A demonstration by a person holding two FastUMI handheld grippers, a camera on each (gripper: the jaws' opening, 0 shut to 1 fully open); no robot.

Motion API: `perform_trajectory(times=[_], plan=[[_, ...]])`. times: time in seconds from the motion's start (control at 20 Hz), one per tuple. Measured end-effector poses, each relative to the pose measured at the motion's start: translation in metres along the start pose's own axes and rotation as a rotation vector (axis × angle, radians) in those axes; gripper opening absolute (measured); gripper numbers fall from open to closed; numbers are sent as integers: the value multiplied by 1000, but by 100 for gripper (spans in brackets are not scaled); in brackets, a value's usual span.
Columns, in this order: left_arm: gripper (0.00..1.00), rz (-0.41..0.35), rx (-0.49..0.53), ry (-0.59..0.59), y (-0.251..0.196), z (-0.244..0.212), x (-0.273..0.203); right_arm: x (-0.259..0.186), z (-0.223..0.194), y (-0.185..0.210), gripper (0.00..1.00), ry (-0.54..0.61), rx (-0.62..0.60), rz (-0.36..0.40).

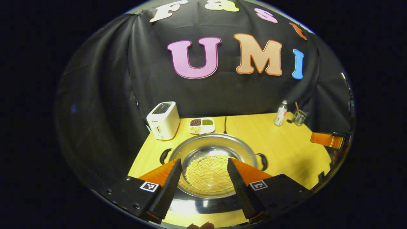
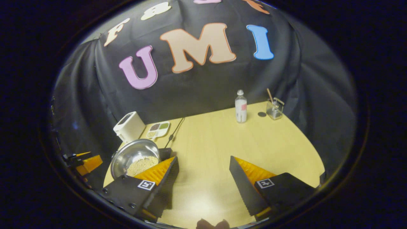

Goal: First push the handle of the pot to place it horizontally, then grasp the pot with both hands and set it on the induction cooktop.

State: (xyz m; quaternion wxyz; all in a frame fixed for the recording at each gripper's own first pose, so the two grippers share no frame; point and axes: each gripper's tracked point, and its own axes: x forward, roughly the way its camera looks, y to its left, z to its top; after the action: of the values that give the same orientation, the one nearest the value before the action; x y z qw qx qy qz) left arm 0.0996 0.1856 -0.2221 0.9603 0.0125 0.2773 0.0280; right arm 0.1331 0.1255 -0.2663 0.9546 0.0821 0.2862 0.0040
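The left hand-held gripper (image 1: 205, 178) hovers above the near rim of the pot (image 1: 212, 149), its fingers spread wide and gripping nothing. The pot is a shallow steel vessel holding a layer of pale yellow beans (image 1: 208, 173). It sits on the yellow table (image 1: 286, 149), on a dark flat unit whose corner shows beside it in the right gripper view — probably the induction cooktop (image 2: 165, 153), though this cannot be confirmed. Two black loop handles are visible in the left gripper view: the left handle (image 1: 164, 156) and the right handle (image 1: 263, 160), level with each other on opposite sides of the rim.

The right hand-held gripper (image 2: 203, 178) is also spread open and empty, positioned over bare table well to the right of the pot (image 2: 135, 157). Its orange body shows at the right edge of the left gripper view.

Rear of table, near the black cloth wall:
- white toaster (image 1: 163, 120), at the left
- divided tray (image 1: 202, 125) with three kinds of grain, just beside the toaster
- black cable (image 1: 225, 124), running toward the pot
- plastic bottle (image 2: 240, 106) and glass jar (image 2: 274, 108) holding a stick — at the right
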Motion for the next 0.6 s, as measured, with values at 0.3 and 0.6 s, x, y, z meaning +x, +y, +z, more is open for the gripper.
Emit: perform_trajectory(times=[0.3,0.6], plan=[[87,-1,-10,-96,-51,35,-72,-71,53,-12,93,-134,-35,85],[87,-17,-8,-300,-76,119,-126,-131,110,2,93,-284,-105,111]])
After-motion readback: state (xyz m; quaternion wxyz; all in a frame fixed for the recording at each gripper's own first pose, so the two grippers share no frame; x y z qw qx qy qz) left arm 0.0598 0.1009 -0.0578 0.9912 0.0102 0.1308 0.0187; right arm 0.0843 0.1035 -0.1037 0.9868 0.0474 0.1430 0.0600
